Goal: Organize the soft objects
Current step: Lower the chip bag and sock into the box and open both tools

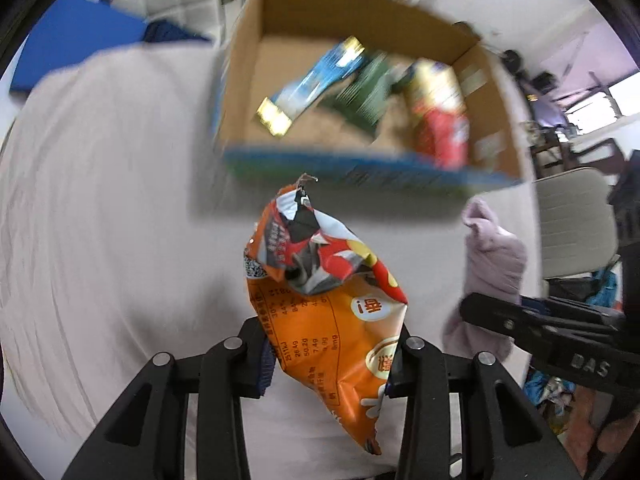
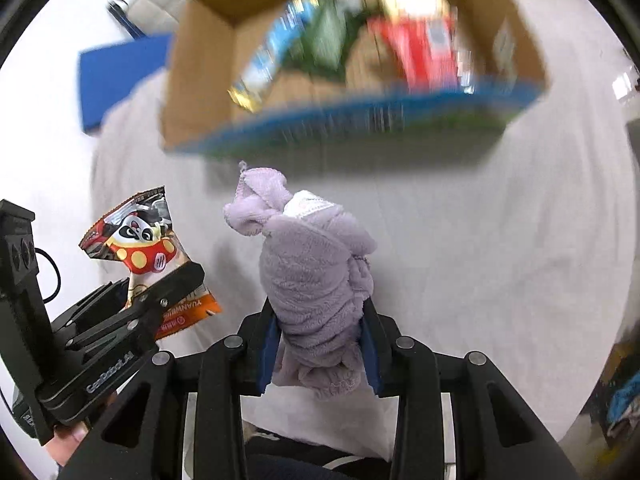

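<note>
Left wrist view: our left gripper (image 1: 328, 364) is clamped on the crinkly orange foil snack bag (image 1: 320, 292), pinched low near its bottom edge.
Box: the open brown cardboard box with a blue printed front (image 1: 360, 80) sits at 12 o'clock on the white cloth-covered table (image 1: 100, 200), a few packets already inside.
Risk here: we reckon the slick foil could slide out of such a low pinch, and the floppy top might catch the box's near wall.
Right wrist view: our right gripper (image 2: 318, 354) is squeezed around the bunched lilac fleece cloth (image 2: 312, 280), box again at 12, snack bag at 9.
Risk here: the loose end could drape over the rim, and both grippers heading in together might bump.
</note>
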### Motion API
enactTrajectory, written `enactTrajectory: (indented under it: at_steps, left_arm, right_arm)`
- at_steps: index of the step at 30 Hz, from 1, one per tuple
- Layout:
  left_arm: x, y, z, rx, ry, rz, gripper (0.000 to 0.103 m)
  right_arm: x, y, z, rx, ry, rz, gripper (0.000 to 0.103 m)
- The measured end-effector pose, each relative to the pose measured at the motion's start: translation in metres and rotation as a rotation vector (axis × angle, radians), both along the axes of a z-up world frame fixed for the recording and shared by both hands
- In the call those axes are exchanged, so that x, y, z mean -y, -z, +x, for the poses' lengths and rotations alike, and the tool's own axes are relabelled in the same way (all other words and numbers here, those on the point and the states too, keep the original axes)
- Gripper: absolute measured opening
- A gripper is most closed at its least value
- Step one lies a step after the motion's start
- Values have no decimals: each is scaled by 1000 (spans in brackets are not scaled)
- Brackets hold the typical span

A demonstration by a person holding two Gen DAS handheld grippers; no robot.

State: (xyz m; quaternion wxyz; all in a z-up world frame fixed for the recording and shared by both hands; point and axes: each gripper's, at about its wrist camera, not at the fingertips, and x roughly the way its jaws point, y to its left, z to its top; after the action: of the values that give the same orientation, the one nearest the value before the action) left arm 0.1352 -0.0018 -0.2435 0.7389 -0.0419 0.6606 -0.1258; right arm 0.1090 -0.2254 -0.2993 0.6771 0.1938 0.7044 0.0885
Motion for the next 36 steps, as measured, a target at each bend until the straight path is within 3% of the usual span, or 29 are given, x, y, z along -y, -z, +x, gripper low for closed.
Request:
enactTrajectory:
  at_steps: [3, 6, 10, 13, 20, 31, 36]
  left_arm:
    - [-7, -37, 34, 50, 26, -37, 36]
    - [2, -68, 66, 132, 48, 5, 36]
    - [9, -79, 116, 155, 42, 40, 36]
    - [6, -60, 155, 154, 44, 82, 36]
    - [8, -29, 209, 104, 55, 145, 36]
    - [17, 28, 265, 2, 86, 239, 37]
    - [20, 59, 284, -93, 100, 295, 38]
  right_arm:
    - [14, -30, 24, 52, 27, -10, 37]
    - [8, -51, 56, 96, 55, -25, 37]
    - [8, -68, 90, 140, 79, -65, 37]
    - [5, -67, 114, 145, 90, -93, 37]
    - [-6, -29, 155, 94, 96, -155, 37]
    - [-13, 47, 191, -22, 107, -198, 38]
    - [-18, 69, 195, -80, 97, -199, 41]
